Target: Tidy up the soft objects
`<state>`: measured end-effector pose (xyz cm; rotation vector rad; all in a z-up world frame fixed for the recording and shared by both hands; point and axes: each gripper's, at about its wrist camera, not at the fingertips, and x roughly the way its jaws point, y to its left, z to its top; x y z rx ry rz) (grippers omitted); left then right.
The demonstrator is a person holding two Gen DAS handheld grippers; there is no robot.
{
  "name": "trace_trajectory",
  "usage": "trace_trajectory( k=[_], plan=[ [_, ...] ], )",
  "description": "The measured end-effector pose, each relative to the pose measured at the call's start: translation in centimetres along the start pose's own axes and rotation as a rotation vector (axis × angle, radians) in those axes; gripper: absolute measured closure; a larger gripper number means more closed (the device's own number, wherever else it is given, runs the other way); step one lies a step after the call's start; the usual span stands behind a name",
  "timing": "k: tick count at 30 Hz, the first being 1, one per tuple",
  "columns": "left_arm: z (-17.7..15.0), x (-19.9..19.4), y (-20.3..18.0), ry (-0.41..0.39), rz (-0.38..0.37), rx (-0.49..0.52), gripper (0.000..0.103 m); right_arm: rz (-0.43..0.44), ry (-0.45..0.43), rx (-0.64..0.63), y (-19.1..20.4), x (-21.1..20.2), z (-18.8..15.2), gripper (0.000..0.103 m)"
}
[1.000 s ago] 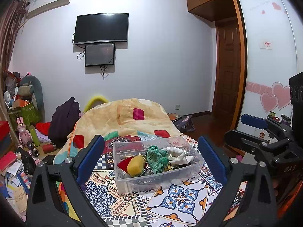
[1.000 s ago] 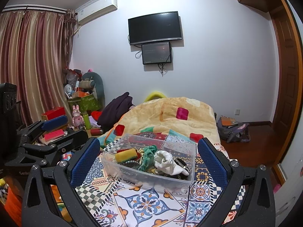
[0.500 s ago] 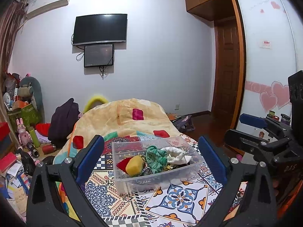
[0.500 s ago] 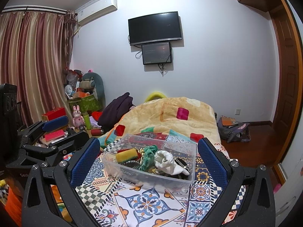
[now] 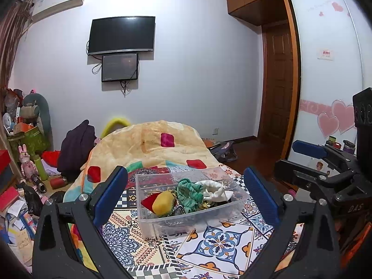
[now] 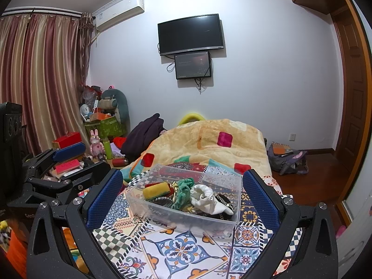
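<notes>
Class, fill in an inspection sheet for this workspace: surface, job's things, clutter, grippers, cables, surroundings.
Surface: patterned cloth on a bed.
Job's things: clear bin holding a yellow roll, green cloth and white pouch.
Clutter: blanket, dark clothes, boxes and toys on the floor.
Grippers: left gripper and right gripper open, empty, short of the bin.
Cables: hanging below the screens.
Surroundings: TV, curtains, door.

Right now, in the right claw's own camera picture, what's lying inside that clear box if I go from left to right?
Inside the clear box, left to right: yellow roll → green knitted cloth → white pouch → black band with a pale chain pattern. Smaller bits beneath overlap too much to place.
</notes>
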<state>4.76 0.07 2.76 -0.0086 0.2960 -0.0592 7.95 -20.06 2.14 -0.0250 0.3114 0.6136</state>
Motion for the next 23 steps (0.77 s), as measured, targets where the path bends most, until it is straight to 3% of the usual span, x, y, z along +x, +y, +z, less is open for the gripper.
trace_trajectory(
  k=[23],
  plan=[
    [-0.04, 0.34, 0.15, 0.018, -0.004, -0.018, 0.001, -0.005, 0.022, 0.019, -0.3, 0.37, -0.47, 0.0]
  ],
)
